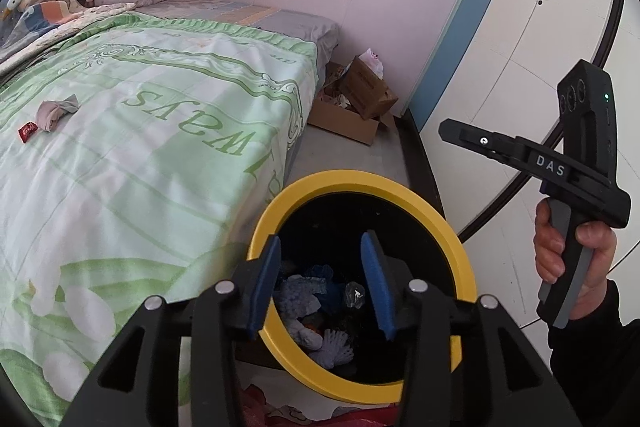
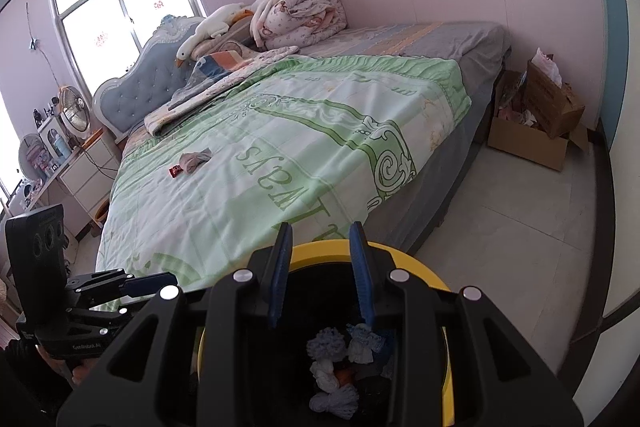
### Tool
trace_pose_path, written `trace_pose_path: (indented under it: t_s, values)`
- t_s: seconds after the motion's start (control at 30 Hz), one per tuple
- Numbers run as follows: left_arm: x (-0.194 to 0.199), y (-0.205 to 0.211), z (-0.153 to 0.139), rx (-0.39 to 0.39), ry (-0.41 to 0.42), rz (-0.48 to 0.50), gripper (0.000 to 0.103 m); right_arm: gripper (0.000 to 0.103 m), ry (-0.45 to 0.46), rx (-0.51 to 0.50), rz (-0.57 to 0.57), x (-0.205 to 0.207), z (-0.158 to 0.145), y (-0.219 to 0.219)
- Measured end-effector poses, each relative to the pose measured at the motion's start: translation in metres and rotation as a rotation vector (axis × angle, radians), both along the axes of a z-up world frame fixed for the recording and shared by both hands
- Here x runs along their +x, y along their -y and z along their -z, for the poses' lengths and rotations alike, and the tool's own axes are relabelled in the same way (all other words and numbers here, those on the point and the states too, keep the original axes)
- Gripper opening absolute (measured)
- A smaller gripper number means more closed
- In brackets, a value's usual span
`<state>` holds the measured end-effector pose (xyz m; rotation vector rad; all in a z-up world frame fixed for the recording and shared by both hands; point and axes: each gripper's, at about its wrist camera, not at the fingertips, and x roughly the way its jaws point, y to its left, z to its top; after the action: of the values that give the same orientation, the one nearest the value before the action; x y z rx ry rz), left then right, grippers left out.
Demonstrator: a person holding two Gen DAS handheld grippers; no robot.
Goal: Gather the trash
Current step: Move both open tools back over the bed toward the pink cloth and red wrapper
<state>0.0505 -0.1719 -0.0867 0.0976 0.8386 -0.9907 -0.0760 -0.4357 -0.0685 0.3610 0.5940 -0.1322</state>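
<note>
A black trash bin with a yellow rim (image 1: 360, 183) (image 2: 424, 269) stands on the floor at the foot of the bed. Crumpled white and blue paper scraps (image 1: 304, 297) (image 2: 326, 345) and a clear wrapper (image 1: 354, 295) lie inside it. My left gripper (image 1: 320, 287) hangs over the bin mouth, open, with nothing between its blue pads. My right gripper (image 2: 320, 275) is over the same bin, open and empty too. Each gripper shows in the other's view: right gripper (image 1: 450, 131), left gripper (image 2: 160, 281). On the green bedspread lie a grey crumpled wad (image 1: 56, 111) (image 2: 194, 161) and a small red wrapper (image 1: 27, 133) (image 2: 175, 171).
Open cardboard boxes (image 1: 352, 107) (image 2: 536, 131) full of clutter sit in the corner past the bed. A folded quilt (image 2: 300, 15) and a goose plush (image 2: 204, 31) lie at the headboard. A white nightstand (image 2: 88, 171) with a fan (image 2: 74, 113) stands left. Red material (image 1: 256, 407) lies by the bin.
</note>
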Motion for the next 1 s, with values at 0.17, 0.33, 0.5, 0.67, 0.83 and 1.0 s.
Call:
trace_pose_path:
  t_s: [0.17, 0.33, 0.5, 0.67, 0.83, 1.0]
  values:
    - [0.018, -0.018, -0.008, -0.017, 0.016, -0.062, 0.044, 0.029, 0.015, -0.023, -0.035, 0.018, -0.011, -0.009]
    - [0.042, -0.043, -0.016, -0.018, 0.035, -0.142, 0.05, 0.03, 0.021, -0.049, -0.097, 0.048, -0.019, -0.028]
    - [0.07, -0.073, -0.023, -0.02, 0.053, -0.227, 0.054, 0.035, 0.009, -0.034, -0.169, 0.087, -0.022, -0.046]
    - [0.099, -0.102, -0.027, -0.018, 0.067, -0.308, 0.059, 0.04, -0.011, -0.022, -0.236, 0.131, -0.023, -0.068]
    - [0.131, -0.131, -0.029, -0.003, 0.077, -0.391, 0.061, 0.041, -0.044, -0.007, -0.299, 0.179, -0.021, -0.09]
    - [0.173, -0.157, -0.025, 0.028, 0.073, -0.482, 0.061, 0.045, -0.085, 0.024, -0.349, 0.229, -0.014, -0.109]
